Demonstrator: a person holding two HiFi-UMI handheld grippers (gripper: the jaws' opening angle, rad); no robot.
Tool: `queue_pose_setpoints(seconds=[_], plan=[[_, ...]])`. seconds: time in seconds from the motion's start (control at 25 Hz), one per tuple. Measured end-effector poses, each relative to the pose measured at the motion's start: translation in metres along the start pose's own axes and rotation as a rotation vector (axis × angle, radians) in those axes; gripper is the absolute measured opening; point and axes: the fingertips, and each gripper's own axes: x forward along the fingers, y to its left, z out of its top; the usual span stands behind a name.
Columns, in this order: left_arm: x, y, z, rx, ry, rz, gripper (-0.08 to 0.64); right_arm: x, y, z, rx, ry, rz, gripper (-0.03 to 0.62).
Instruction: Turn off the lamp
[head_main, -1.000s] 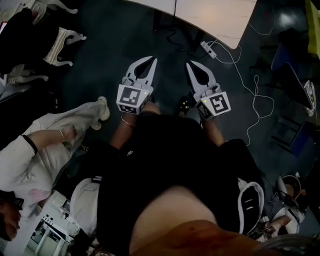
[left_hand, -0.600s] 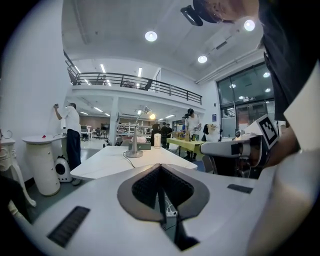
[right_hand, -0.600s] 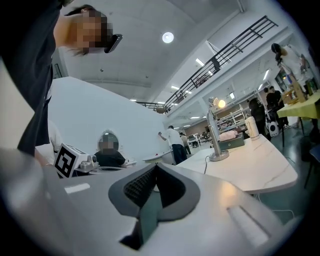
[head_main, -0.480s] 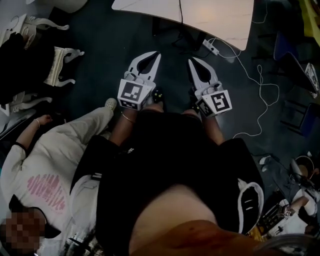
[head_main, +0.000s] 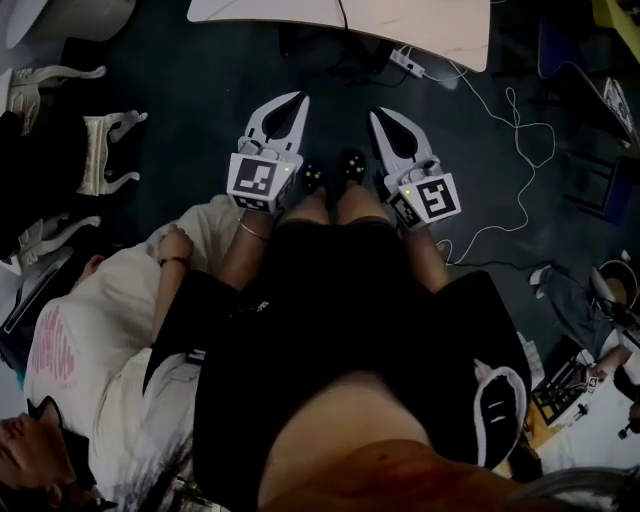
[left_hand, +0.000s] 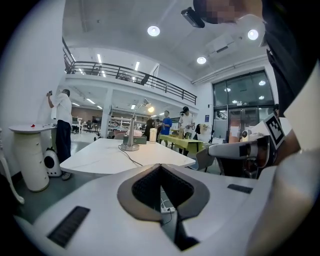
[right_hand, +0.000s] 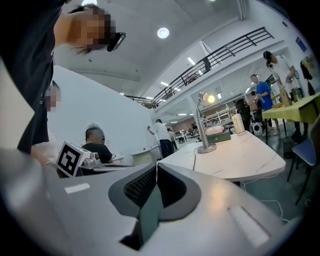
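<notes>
The lamp (left_hand: 133, 131) stands on the white table (left_hand: 107, 156), a slim metal pole on a round base with its lit head up at the right. The right gripper view shows the lamp (right_hand: 202, 131) on the same table (right_hand: 240, 156), head glowing. In the head view the table (head_main: 420, 28) lies at the top, with no lamp in sight. My left gripper (head_main: 296, 98) and right gripper (head_main: 378, 114) hang side by side over the dark floor, short of the table's edge. Both are shut with nothing between the jaws, as the left gripper (left_hand: 160, 168) and right gripper (right_hand: 156, 165) show close up.
A power strip (head_main: 405, 62) and a looping white cord (head_main: 510, 150) lie on the floor under the table's right end. White chairs (head_main: 100, 150) stand at the left. A person (head_main: 90, 330) sits on the floor at my left. Several people stand by distant tables.
Both grippers stayed shut and dropped a little. The table's edge has slid left, now straight ahead of them. The seated person at the left has shifted in view.
</notes>
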Motion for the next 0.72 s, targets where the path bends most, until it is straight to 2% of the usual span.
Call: queue_pose_setpoints(seconds=[0.16,0.32,0.52,0.72], plan=[[0.012,0.001,-0.007,0.021,0.001,-0.009,0.002,0.002,-0.013,-0.01,-0.001,0.021,-0.013,-0.002],[0.027,0.004,-0.02,0.043,0.025,-0.021,0.002,0.013,-0.033,-0.027,0.004,0.084,-0.047,-0.002],[0.051,0.007,-0.039,0.018,0.049,-0.025,0.002,0.032,-0.05,-0.035,0.009,0.064,-0.011,-0.002],[0.08,0.005,-0.067,0.0,0.096,-0.031,0.002,0.049,-0.073,-0.061,0.008,0.096,0.036,-0.002]])
